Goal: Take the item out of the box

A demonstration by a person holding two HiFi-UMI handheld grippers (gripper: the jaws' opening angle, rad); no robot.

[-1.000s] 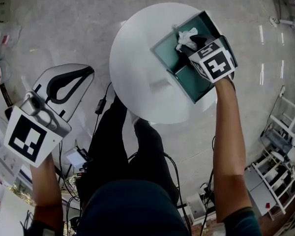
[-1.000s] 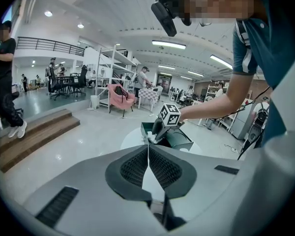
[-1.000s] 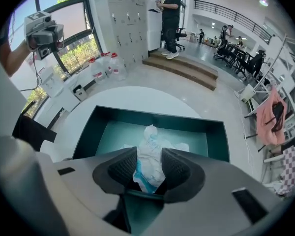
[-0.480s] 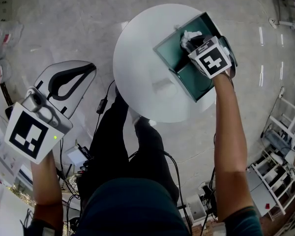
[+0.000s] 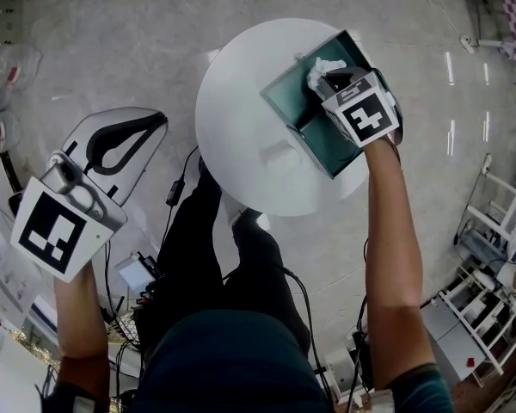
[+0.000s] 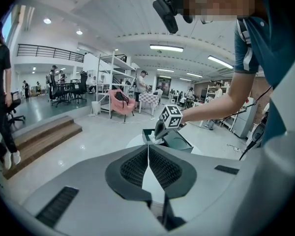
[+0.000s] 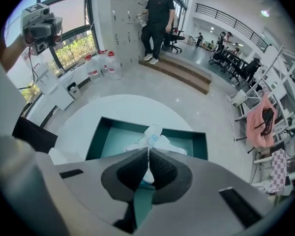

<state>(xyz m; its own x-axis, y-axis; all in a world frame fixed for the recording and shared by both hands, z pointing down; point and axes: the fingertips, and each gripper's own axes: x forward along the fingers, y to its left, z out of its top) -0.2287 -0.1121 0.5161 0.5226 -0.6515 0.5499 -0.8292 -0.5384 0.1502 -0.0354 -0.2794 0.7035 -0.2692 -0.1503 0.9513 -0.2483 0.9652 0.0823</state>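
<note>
The right hand-held gripper is closed on the white packet; a thin grip may drop it into the box

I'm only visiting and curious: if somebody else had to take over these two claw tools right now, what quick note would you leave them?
Right claw: shut on the white crumpled item, pointing steeply down into the open teal box.
Left claw: shut and empty, held off to the side, away from the round white table that the box stands on.
Done: the item is gripped.
Left: lift it out; it is not yet clear of the box's walls. Then set it down outside.
</note>
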